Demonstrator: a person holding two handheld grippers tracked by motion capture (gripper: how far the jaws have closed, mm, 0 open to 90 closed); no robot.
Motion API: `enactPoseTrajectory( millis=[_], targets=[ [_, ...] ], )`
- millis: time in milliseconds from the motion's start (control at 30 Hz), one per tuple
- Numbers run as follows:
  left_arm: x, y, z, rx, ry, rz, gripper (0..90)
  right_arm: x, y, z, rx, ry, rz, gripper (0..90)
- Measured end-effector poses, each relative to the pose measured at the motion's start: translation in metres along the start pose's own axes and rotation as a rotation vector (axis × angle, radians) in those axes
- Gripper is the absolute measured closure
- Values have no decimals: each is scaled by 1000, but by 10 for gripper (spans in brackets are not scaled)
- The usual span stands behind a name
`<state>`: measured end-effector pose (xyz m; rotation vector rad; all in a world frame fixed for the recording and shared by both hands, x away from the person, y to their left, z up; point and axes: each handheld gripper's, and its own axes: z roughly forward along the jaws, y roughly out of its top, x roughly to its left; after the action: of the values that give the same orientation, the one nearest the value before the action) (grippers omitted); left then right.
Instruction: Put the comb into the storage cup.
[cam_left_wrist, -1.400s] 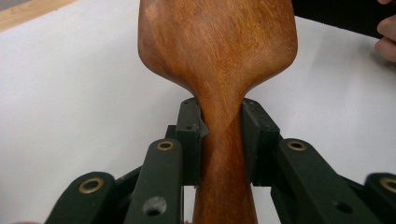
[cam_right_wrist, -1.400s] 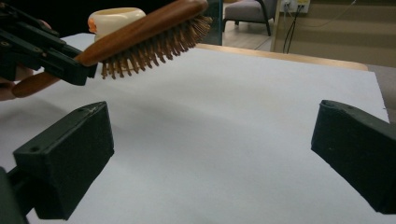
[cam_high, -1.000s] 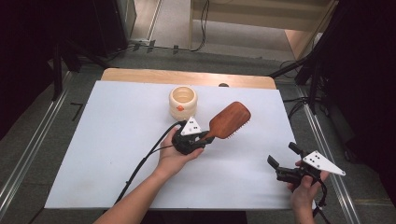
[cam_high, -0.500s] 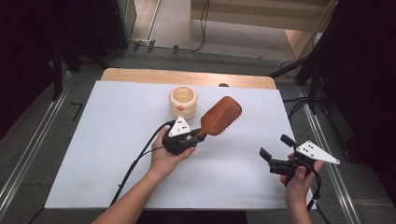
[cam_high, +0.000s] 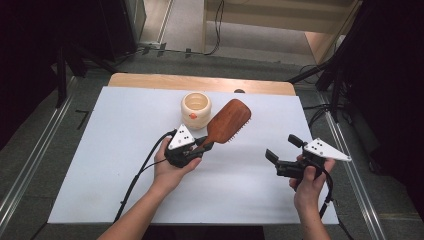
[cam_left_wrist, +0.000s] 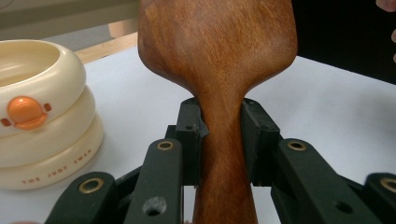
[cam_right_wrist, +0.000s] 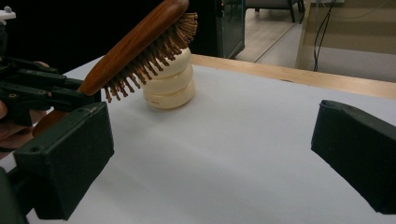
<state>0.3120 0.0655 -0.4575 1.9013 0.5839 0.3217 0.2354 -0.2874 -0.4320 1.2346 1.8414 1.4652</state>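
Note:
A wooden hairbrush hangs just above the white table, bristles facing down. My left gripper is shut on its narrow handle. In the left gripper view both pads press the sides of the brush handle. Just behind the brush stands a cream ringed pot with an orange mark, also at the left of that view. My right gripper is held off the table at the right, its jaws wide apart and holding nothing. It faces the brush and the pot.
A wooden table edge runs along the far side of the white sheet. Black cables trail from both grippers toward the near edge. Metal rails and dark floor flank the table on both sides.
My left hand has carried the brush a little to the left, closer in front of the pot. My right hand has risen and come leftward, still with open jaws.

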Motion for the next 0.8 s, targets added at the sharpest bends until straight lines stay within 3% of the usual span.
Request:
enactPoseTrajectory(
  millis=[467, 800],
  targets=[
    [-1, -5, -12, -26, 16, 0, 718, 21, 19, 27, 15, 58, 37, 0],
    [-8, -5, -16, -52, 15, 8, 717, 33, 27, 44, 34, 96, 91, 0]
  ],
)
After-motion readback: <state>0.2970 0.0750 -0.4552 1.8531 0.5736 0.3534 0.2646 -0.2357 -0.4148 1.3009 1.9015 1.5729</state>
